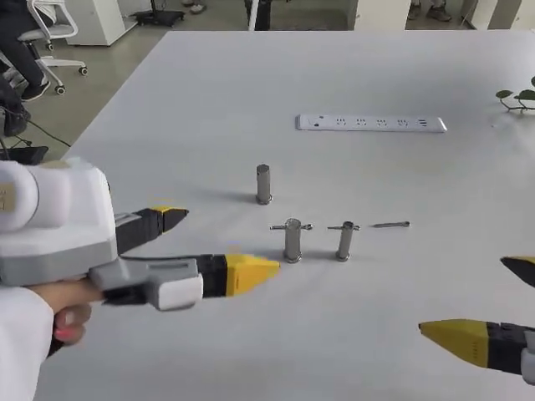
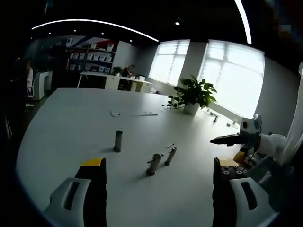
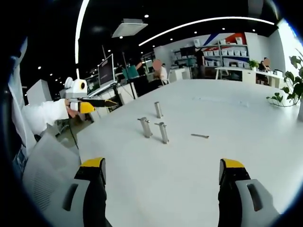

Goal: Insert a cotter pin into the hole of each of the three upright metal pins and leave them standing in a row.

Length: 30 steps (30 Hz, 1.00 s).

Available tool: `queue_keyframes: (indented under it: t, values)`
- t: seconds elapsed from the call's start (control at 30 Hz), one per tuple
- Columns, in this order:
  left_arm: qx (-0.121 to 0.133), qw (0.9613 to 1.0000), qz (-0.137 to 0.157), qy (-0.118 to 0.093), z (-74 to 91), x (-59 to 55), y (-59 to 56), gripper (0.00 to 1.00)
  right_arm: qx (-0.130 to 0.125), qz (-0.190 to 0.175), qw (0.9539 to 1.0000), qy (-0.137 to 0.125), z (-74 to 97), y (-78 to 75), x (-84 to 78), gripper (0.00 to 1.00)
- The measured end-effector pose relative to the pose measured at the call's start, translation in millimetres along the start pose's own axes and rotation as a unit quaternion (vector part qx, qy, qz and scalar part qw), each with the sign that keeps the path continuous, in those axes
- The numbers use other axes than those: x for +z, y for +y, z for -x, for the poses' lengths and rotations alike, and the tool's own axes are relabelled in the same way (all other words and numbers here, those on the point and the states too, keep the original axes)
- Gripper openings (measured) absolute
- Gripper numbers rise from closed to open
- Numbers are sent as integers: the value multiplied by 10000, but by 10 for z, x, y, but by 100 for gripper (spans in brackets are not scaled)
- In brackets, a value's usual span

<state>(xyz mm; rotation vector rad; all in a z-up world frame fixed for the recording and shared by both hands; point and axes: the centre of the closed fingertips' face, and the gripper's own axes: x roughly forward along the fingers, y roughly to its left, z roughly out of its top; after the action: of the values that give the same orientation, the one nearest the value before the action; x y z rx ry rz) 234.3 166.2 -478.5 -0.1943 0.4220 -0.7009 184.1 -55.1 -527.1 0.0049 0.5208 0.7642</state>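
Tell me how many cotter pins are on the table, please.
3. One crosses the front left pin, one the front right pin, and a loose cotter pin lies on the table to their right.

Upright front pin (image 1: 292,240) and neighbour pin (image 1: 344,241), both cottered; rear pin (image 1: 263,184) bare; loose cotter pin (image 1: 390,225) flat.

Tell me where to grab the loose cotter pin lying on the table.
Grip the cotter pin at mid-length, from straight above with the right gripper, jaws across its thin shaft: it lies flat on the table, so there is nothing to grip from the side.
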Motion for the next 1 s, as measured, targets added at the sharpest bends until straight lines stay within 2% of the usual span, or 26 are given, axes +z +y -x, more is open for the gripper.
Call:
queue_keyframes:
  t: [0.07,0.13,0.17,0.23,0.27,0.33,0.47,0.53,0.63,0.73,0.83,0.87,0.9,0.97,1.0]
  values:
    - [48,9998,-21,-180,-71,144,85,91,-9,-22,10000,-2,2,-3,-7,98]
    - [133,9997,-99,-193,-154,222,167,92,-27,-48,10000,-1,3,-10,-14,98]
    - [215,9993,-228,-188,-208,262,230,92,-40,-59,10000,-6,4,-14,-17,98]
    - [230,9991,-315,-188,-270,296,267,95,-53,-75,10000,-8,2,-18,-20,98]
    - [240,9987,-393,-206,-353,342,307,95,-43,-87,10000,2,1,-12,-27,98]
    - [224,9986,-446,-196,-417,370,331,92,-35,-91,10000,16,1,-4,-38,98]
    - [327,9974,-642,-92,-648,424,487,86,-57,-120,9999,46,4,-14,-57,97]
    - [430,9958,-813,26,-746,405,576,81,-100,-140,9998,52,12,-34,-64,97]
    - [430,9956,-830,41,-847,399,622,72,-154,-166,9997,61,20,-67,-72,97]
    - [422,9955,-849,92,-993,380,684,67,-181,-181,9996,91,37,-87,-92,96]
    - [425,9938,-984,309,-1114,299,748,63,-199,-218,9995,107,50,-93,-113,96]
    - [392,9930,-1001,496,-1140,230,763,63,-204,-230,9995,112,49,-93,-117,96]
    - [378,9903,-1117,736,-1176,141,793,63,-193,-238,9994,131,47,-87,-127,96]
    - [417,9866,-1321,863,-1242,75,840,61,-193,-238,9994,148,37,-83,-137,96]
    - [412,9868,-1310,862,-1271,60,850,60,-192,-240,9994,154,33,-83,-140,96]
